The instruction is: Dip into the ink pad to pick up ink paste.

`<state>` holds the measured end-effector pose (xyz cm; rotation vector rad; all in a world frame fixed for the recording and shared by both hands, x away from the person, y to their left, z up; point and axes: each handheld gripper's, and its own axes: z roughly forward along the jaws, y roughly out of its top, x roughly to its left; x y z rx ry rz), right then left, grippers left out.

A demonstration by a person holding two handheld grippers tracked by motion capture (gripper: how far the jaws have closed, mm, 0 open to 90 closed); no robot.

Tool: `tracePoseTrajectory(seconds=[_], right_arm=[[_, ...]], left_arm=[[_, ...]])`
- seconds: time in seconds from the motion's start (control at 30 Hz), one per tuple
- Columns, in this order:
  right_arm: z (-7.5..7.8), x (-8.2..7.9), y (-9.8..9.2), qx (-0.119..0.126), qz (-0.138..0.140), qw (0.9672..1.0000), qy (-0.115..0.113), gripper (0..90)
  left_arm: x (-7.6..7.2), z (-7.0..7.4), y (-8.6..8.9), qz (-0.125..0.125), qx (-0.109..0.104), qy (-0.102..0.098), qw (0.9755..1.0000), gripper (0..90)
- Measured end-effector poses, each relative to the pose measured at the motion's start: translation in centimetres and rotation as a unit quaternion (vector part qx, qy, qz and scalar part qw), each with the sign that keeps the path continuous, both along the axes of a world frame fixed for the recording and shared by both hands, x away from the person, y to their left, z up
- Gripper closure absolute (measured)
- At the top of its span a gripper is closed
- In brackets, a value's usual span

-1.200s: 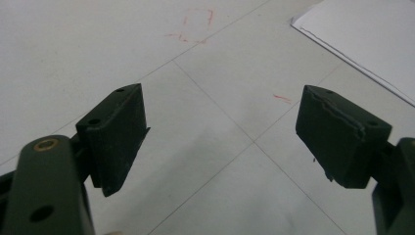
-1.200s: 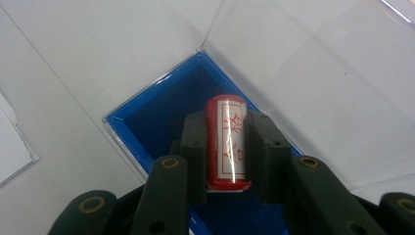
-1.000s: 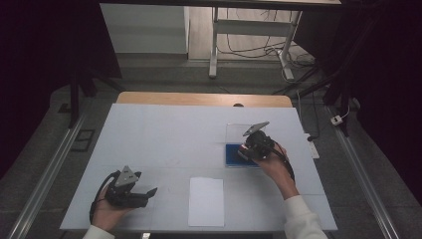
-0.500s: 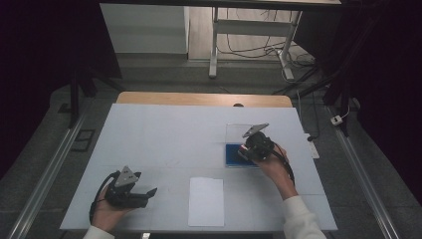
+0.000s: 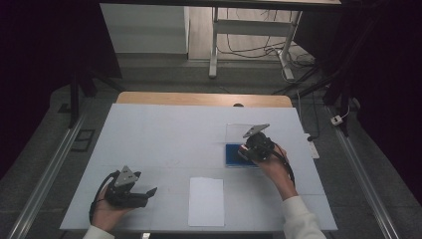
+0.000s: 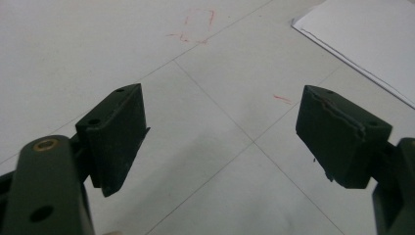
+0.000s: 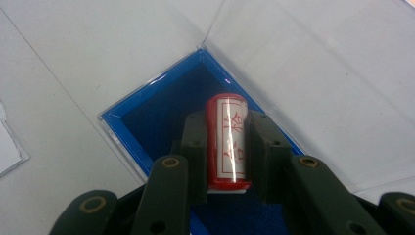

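A red cylinder with a white label and red characters (image 7: 227,142) sits clamped between the jaws of my right gripper (image 7: 226,122), which is shut on it. Directly under it lies a blue box (image 7: 161,115) with its clear lid (image 7: 313,73) folded open beside it. In the high view the right gripper (image 5: 247,151) hovers over that blue box (image 5: 233,153) at the table's right. My left gripper (image 6: 222,122) stands open with nothing between its jaws, low over the white tabletop; in the high view the left gripper (image 5: 149,191) rests near the front left edge.
A white sheet of paper (image 5: 206,200) lies at the front middle of the table, and the same paper (image 6: 372,39) shows beyond the left jaws. Faint red marks (image 6: 198,24) are drawn on the table surface (image 5: 164,134). A wooden strip (image 5: 199,98) runs along the far edge.
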<state>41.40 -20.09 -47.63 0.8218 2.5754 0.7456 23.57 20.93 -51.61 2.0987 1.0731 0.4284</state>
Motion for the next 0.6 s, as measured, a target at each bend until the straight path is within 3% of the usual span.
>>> tracePoseTrajectory(seconds=[0.27, 0.4, 0.6], right_arm=[[0.6, -0.2, -0.4, 0.012, 0.010, 0.9999, -0.007, 69.9], [1.2, -0.4, -0.9, 0.035, 0.008, 0.9992, -0.019, 69.9], [2.2, -0.8, -2.2, 0.080, 0.000, 0.9967, -0.015, 69.9]], left_arm=[[0.1, 0.0, 0.3, 0.005, -0.002, -0.001, 1.0000, 19.2], [0.2, -0.1, 0.4, 0.004, -0.003, -0.001, 1.0000, 19.2], [0.1, 0.0, 0.3, 0.003, -0.003, -0.002, 1.0000, 19.2]])
